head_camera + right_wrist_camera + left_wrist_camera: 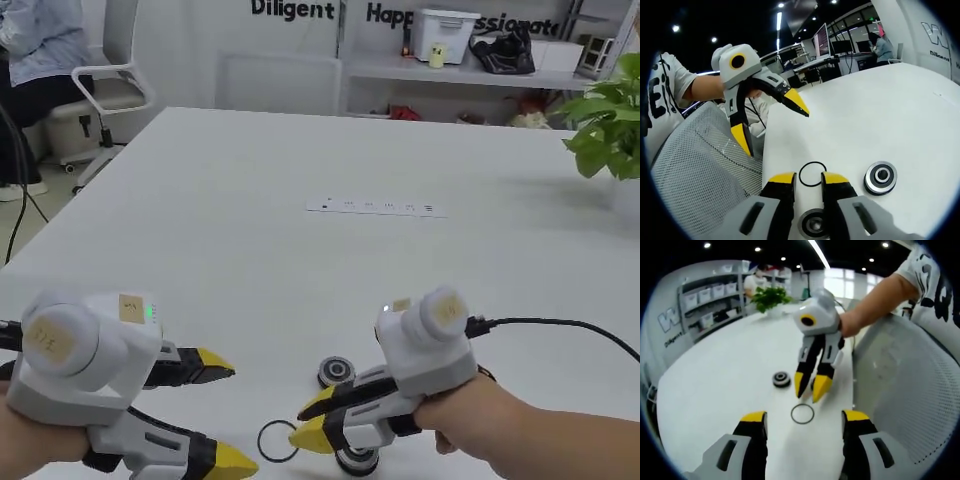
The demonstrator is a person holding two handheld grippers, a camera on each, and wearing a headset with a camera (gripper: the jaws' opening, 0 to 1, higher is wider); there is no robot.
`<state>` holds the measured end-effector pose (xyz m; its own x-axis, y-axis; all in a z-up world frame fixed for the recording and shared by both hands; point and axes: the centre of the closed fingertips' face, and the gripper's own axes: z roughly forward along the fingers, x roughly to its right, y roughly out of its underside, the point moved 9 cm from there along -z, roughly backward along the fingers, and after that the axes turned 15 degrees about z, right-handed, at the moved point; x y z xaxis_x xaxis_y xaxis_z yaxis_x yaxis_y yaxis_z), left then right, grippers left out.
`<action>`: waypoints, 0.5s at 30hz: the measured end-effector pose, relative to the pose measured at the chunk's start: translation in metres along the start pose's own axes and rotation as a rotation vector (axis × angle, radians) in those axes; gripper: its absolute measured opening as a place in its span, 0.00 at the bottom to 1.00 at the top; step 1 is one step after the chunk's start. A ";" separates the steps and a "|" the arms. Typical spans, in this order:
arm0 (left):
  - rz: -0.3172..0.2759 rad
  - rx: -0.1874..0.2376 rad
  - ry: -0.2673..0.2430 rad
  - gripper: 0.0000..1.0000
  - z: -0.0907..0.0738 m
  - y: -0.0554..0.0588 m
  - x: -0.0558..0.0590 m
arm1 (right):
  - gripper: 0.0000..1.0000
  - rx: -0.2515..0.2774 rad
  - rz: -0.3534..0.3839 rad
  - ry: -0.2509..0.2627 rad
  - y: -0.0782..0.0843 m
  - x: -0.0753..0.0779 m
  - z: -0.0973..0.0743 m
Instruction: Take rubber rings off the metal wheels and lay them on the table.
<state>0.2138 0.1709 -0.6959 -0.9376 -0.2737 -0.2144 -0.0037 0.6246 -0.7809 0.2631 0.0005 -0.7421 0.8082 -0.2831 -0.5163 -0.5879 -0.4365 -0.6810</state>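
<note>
Left gripper [228, 412]: jaws spread wide and empty, held low over the near edge of the white table [300, 180]. Right gripper [305, 420]: jaws parted narrowly with nothing between them, tips directed toward the left gripper. A loose black rubber ring [275, 441] lies flat on the table between the two sets of tips. One metal wheel [336, 372] sits just beyond the right gripper. A second wheel [357, 461] lies beneath the right gripper's jaws. A power strip [375, 207] lies mid-table.

Plant [605, 125]; storage bin [443, 35]; perhaps a power strip [375, 207]
</note>
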 end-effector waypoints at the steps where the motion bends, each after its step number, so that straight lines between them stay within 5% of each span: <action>1: 0.001 0.001 0.001 0.61 0.000 0.000 0.000 | 0.19 0.005 -0.002 0.000 -0.001 0.000 -0.001; 15: 0.001 0.018 0.015 0.61 0.010 -0.008 -0.001 | 0.30 0.070 -0.012 -0.003 -0.012 -0.007 -0.021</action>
<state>0.2184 0.1584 -0.6951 -0.9426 -0.2625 -0.2063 0.0029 0.6115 -0.7913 0.2653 -0.0098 -0.7191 0.8155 -0.2752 -0.5092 -0.5788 -0.3787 -0.7222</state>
